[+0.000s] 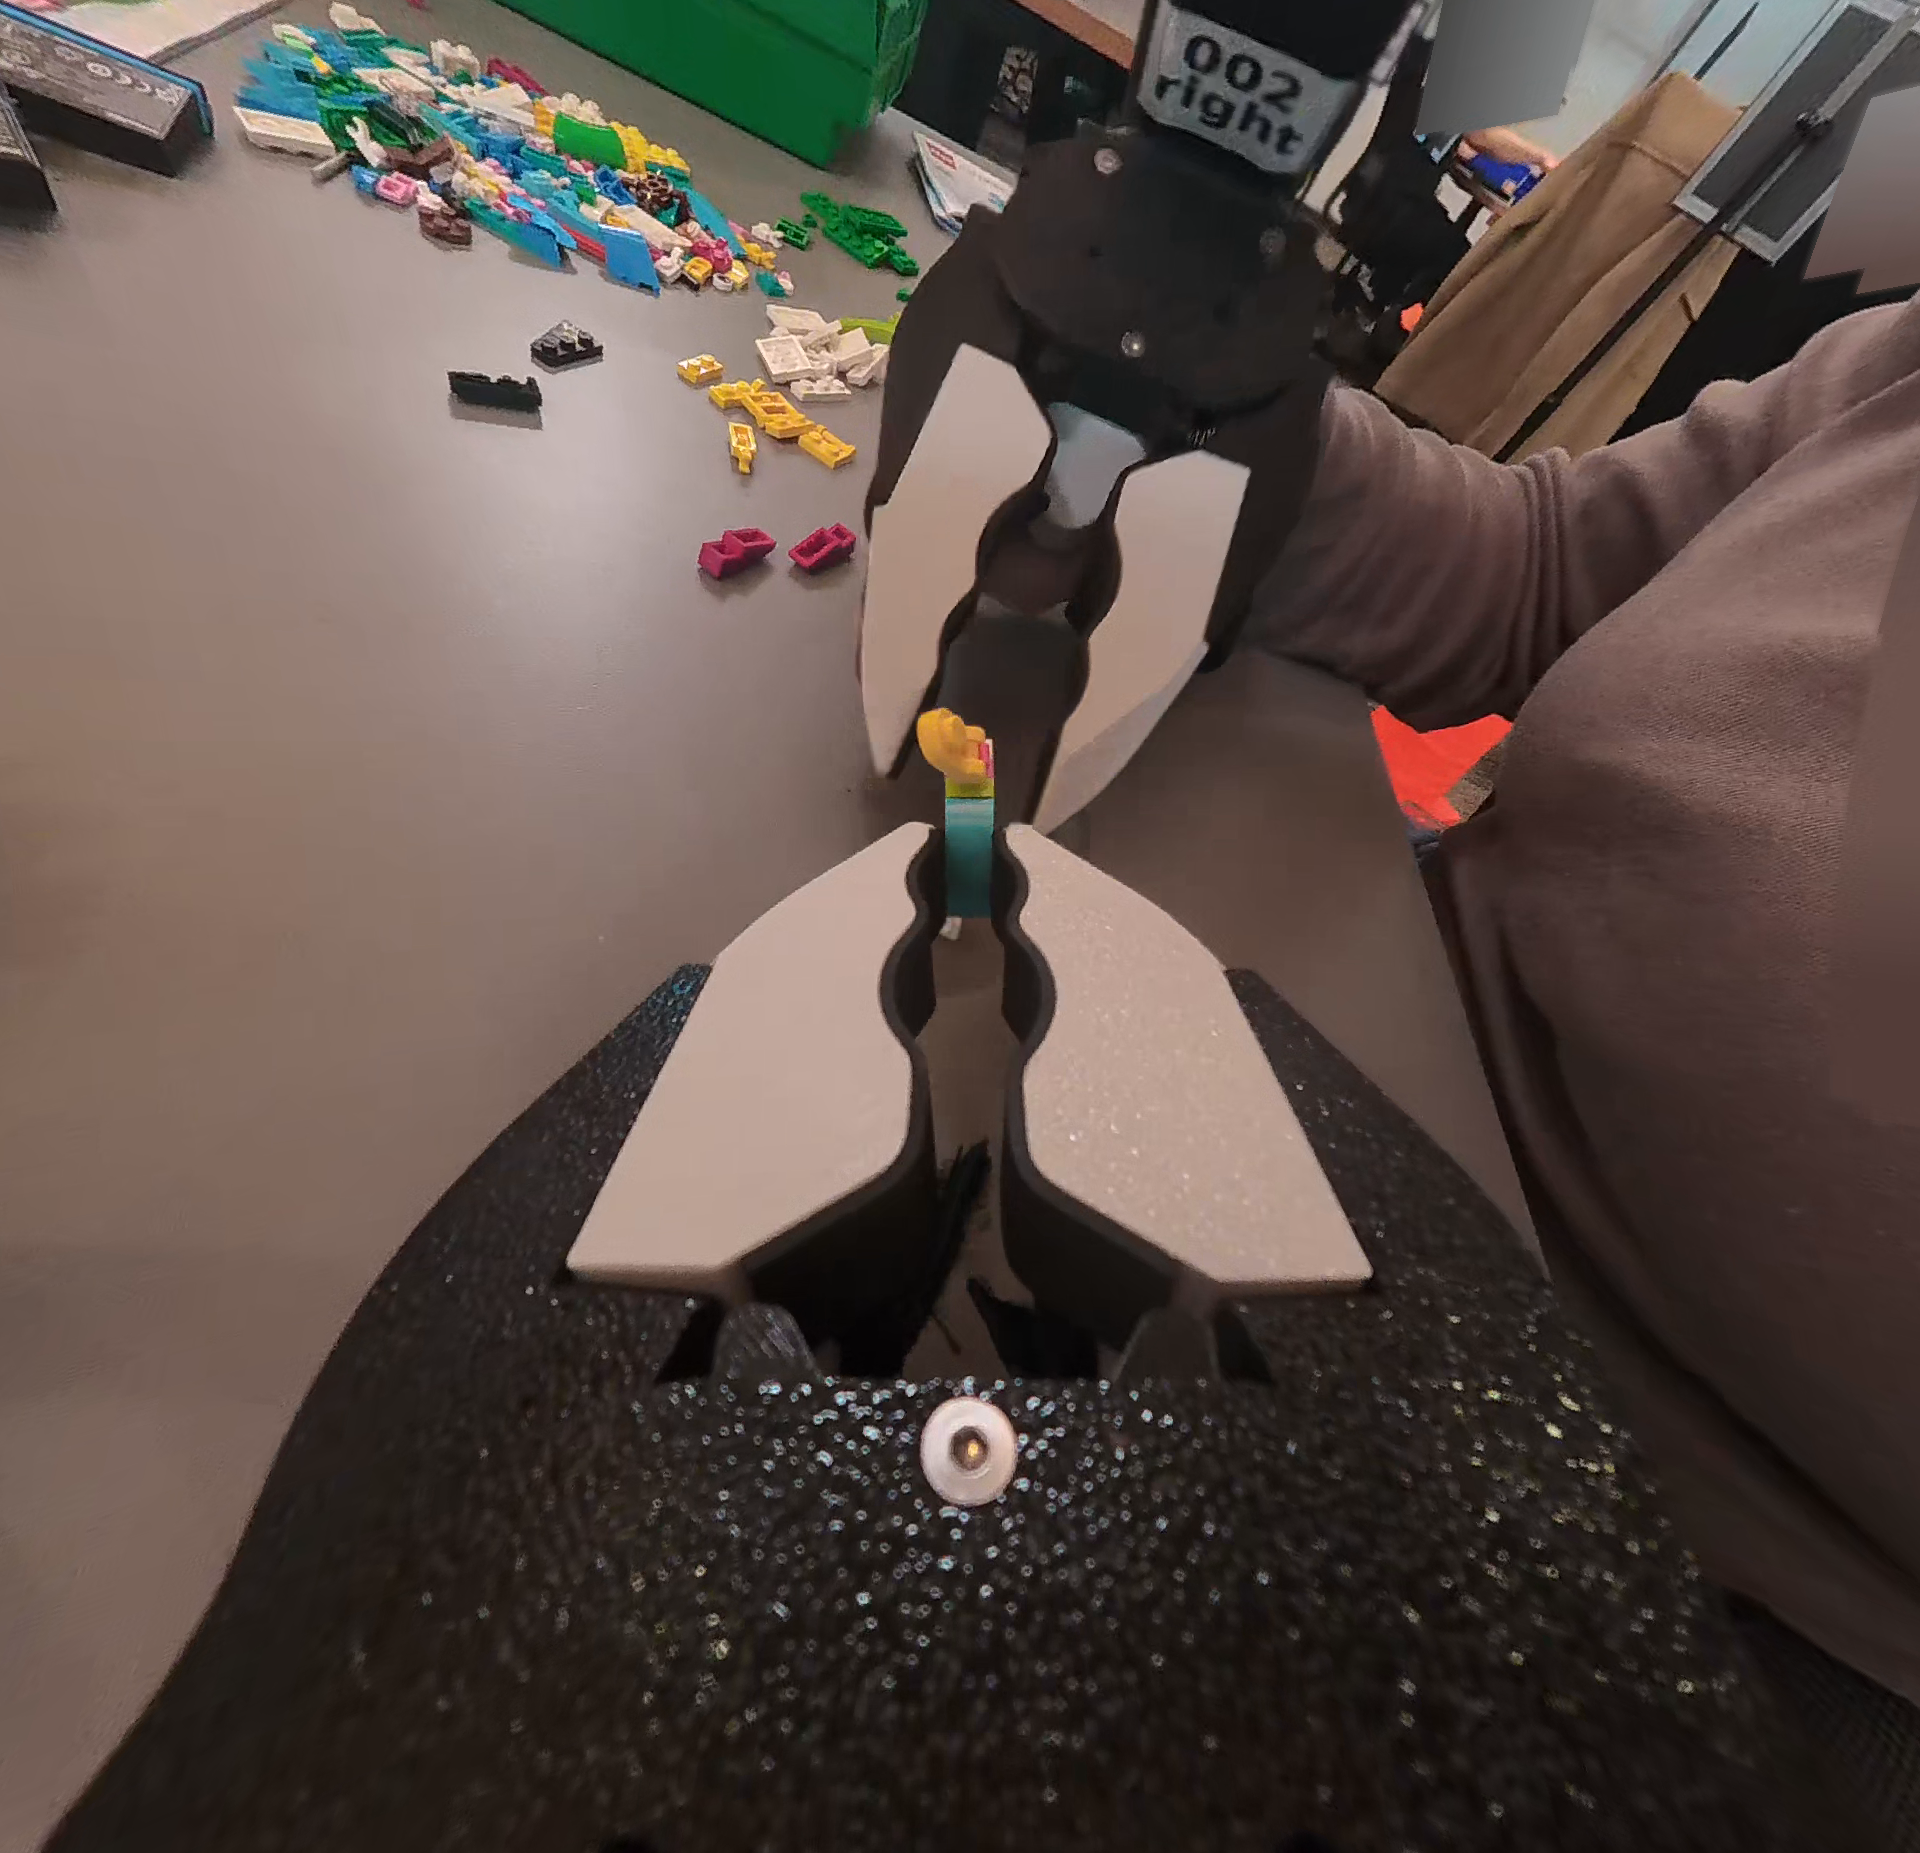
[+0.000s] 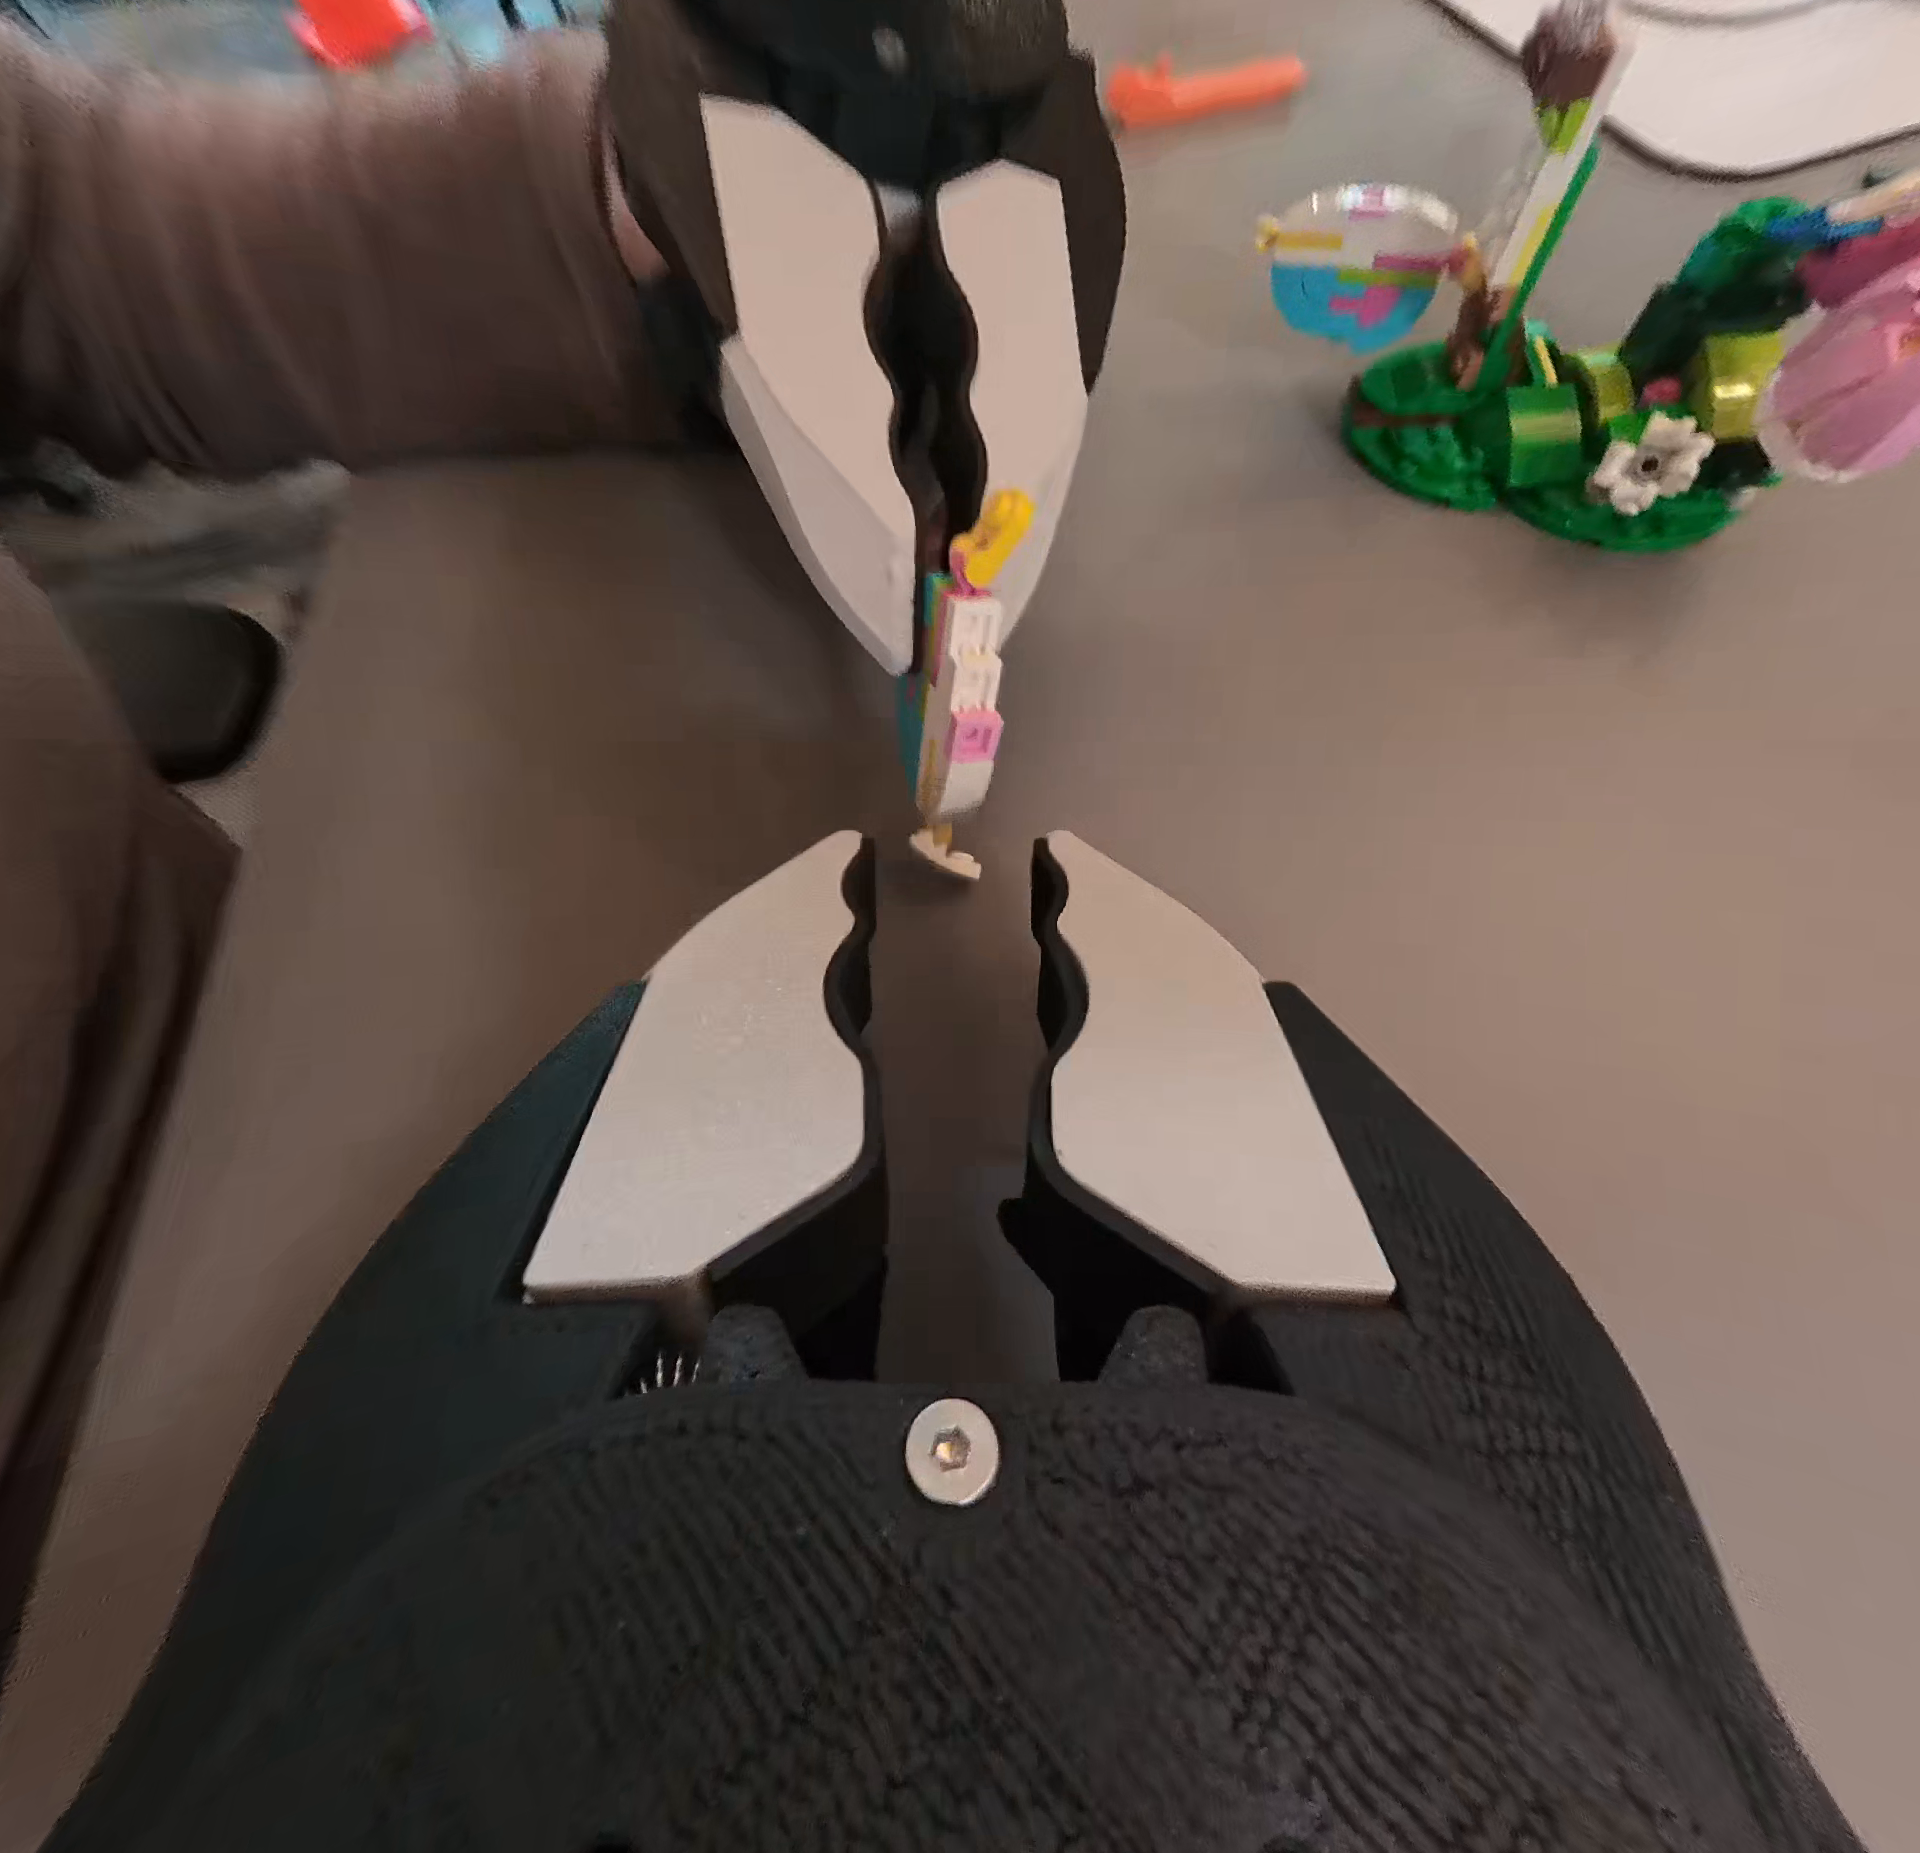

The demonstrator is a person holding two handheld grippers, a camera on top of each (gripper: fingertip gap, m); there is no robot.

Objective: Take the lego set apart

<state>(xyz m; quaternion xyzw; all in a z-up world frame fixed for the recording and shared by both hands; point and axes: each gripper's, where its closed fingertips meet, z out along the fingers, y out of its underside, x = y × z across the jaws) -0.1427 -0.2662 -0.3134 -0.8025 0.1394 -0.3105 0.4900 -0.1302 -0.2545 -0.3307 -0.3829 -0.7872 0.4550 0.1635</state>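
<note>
My left gripper (image 1: pixel 966 842) is shut on a small lego sub-assembly (image 1: pixel 968 858) and holds it above the table. The piece is a narrow strip with teal, white and pink bricks and a yellow part at one end. In the right wrist view the left gripper (image 2: pixel 958 640) holds the strip (image 2: pixel 966 702) from above. My right gripper (image 2: pixel 951 847) is open and empty, its fingertips either side of the strip's free end, which has a small tan part. It also shows in the left wrist view (image 1: pixel 968 797). The rest of the lego set (image 2: pixel 1538 432), a green base with flowers and a clear dome, stands at the right.
A pile of loose bricks (image 1: pixel 499 162) lies at the table's far left, with small groups of yellow, white, black and magenta bricks nearer. A green bin (image 1: pixel 675 16), a dark box (image 1: pixel 94 110) and an orange brick separator (image 2: pixel 1205 89) are there. A person's sleeve (image 1: pixel 1558 556) is close. Less than 4 cm separates the two grippers' tips. My left tips are roughly 15 cm from the lego set (image 2: pixel 1538 432).
</note>
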